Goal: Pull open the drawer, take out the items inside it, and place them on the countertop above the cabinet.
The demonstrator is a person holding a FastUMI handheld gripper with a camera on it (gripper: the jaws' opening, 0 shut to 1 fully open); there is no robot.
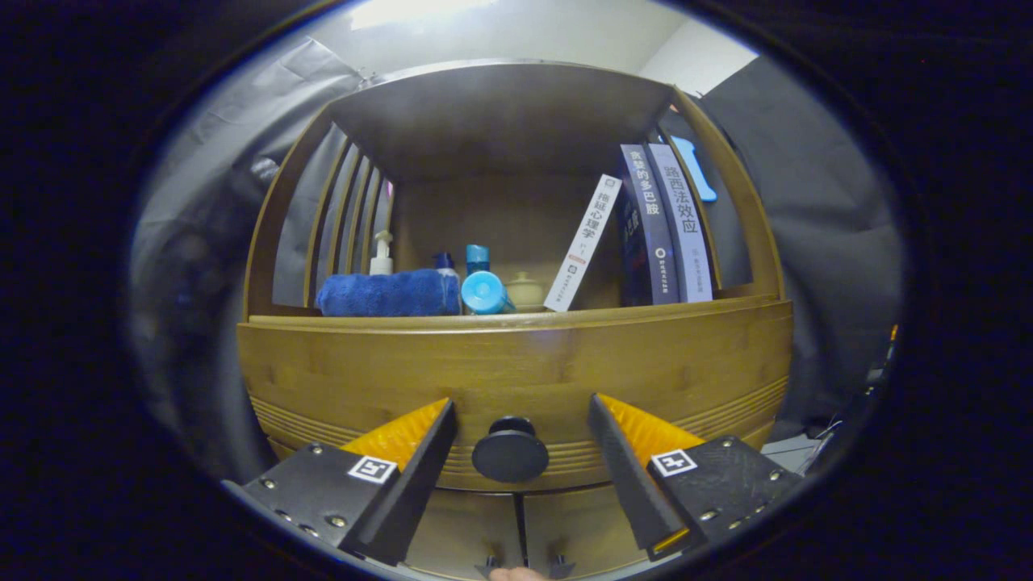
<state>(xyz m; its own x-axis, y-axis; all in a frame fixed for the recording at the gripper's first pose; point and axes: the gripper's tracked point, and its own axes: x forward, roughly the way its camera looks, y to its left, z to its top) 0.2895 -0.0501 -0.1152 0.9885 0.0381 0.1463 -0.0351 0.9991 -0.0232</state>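
gripper view looks straight at a bamboo-coloured wooden cabinet (516, 355), and the tool (520, 420) stands wide open with one finger on either side of the round black drawer knob (510, 449), gripping nothing; that straddle suits closing on the knob, whether to pull the closed wooden drawer front (363, 379) out or after pushing it in. the drawer sits flush, so its contents stay hidden. on the tabletop above it (516, 320) lie one rolled blue towel (387, 293), one white pump bottle (381, 255), two blue-capped bottles (483, 282), and one small cream lidded pot (524, 290). three upright books (666, 226) stand at the right, the white one leaning on the two dark ones for support.
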